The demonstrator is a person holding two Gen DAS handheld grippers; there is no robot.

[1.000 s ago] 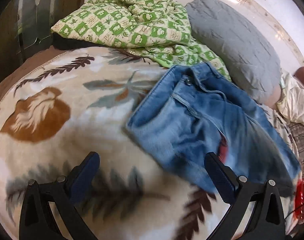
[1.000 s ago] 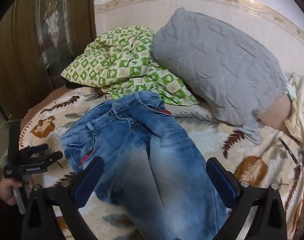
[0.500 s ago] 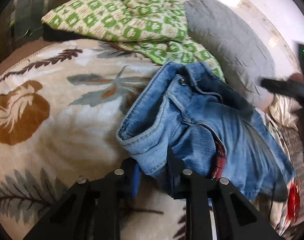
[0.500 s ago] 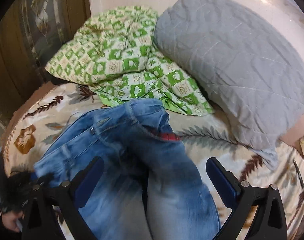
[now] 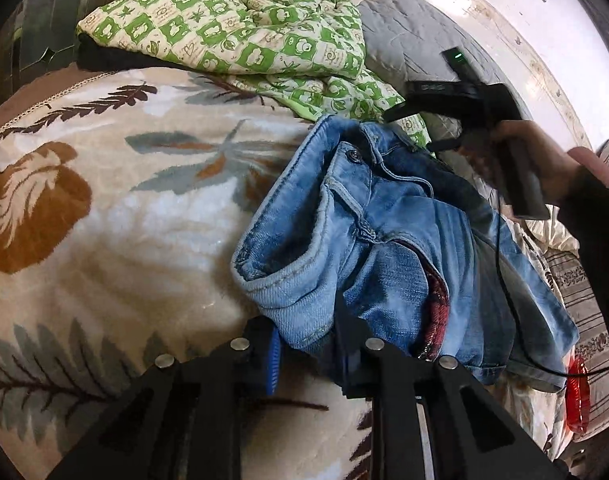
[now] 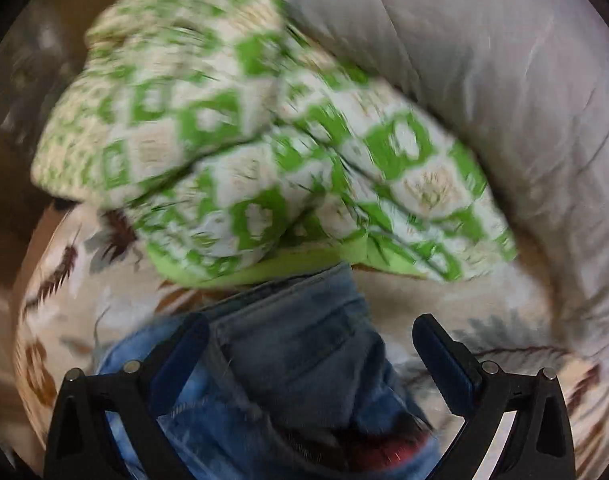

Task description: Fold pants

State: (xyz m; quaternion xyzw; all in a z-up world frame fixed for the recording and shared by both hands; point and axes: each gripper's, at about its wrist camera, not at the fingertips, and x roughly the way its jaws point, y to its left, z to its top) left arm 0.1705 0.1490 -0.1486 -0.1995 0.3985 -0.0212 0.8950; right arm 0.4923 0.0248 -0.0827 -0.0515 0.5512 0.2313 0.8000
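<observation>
Starting at the left of the left wrist view, we see the leaf-patterned blanket [image 5: 104, 208] spread over the bed, with a green checked quilt [image 5: 240, 28] bunched at its far side and a grey pillow [image 5: 420, 36] beside that. At the bottom centre our left hand-held gripper [image 5: 306, 344] has its jaws narrowed onto a folded corner of the blue jeans [image 5: 404, 240], the denim pinched between the blue pads. The jeans lie crumpled on the blanket, waistband and button toward the quilt, a red lining showing at a pocket. Further right our right hand [image 5: 544, 168] carries the right hand-held gripper [image 5: 388, 114] above the waistband, near the edge of the quilt; a black cable trails from it across the denim.

In the blurred right wrist view, the quilt [image 6: 244, 140] fills the left and centre, and the pillow [image 6: 504, 80] the right. Below, the right hand-held gripper [image 6: 310, 344] stands wide, its pads on either side of the jeans' [image 6: 296, 340] waistband without pressing it.
</observation>
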